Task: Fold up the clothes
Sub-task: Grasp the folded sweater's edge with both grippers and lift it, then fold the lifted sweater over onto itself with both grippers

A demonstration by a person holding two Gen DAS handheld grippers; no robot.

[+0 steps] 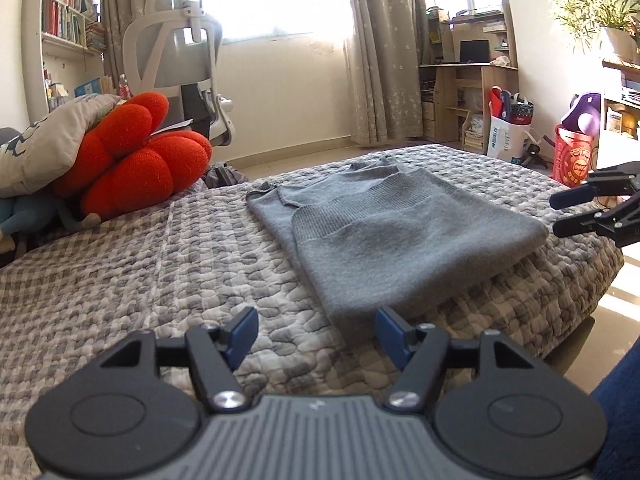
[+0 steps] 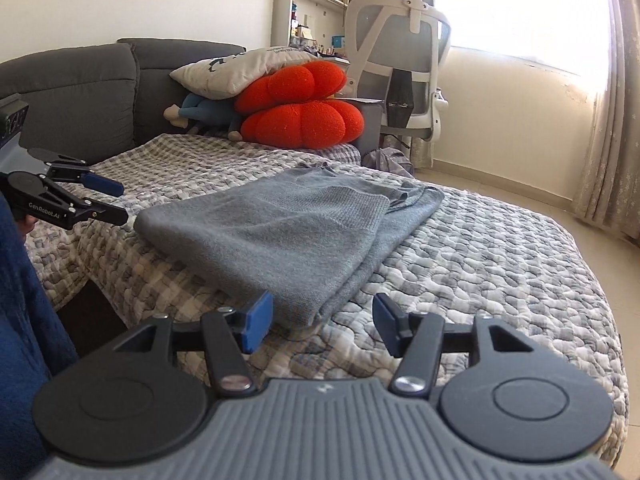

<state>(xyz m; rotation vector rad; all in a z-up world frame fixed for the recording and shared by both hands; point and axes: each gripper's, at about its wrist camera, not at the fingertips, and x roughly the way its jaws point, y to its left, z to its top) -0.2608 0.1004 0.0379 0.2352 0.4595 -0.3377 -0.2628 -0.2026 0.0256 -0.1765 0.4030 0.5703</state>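
A grey knitted sweater lies folded on the checked quilt, its ribbed hem turned back over the body. My left gripper is open, just short of the sweater's near corner, touching nothing. The right gripper shows at the right edge of the left wrist view, open, beside the sweater's folded edge. In the right wrist view the sweater lies ahead, and my right gripper hovers open at its near corner. The left gripper appears there at far left, open, near the opposite edge.
A red cushion and a pale pillow are piled at the head of the bed. Behind them stand a white office chair and bookshelves. Bags sit on the floor by a desk. A blue sleeve is at the left.
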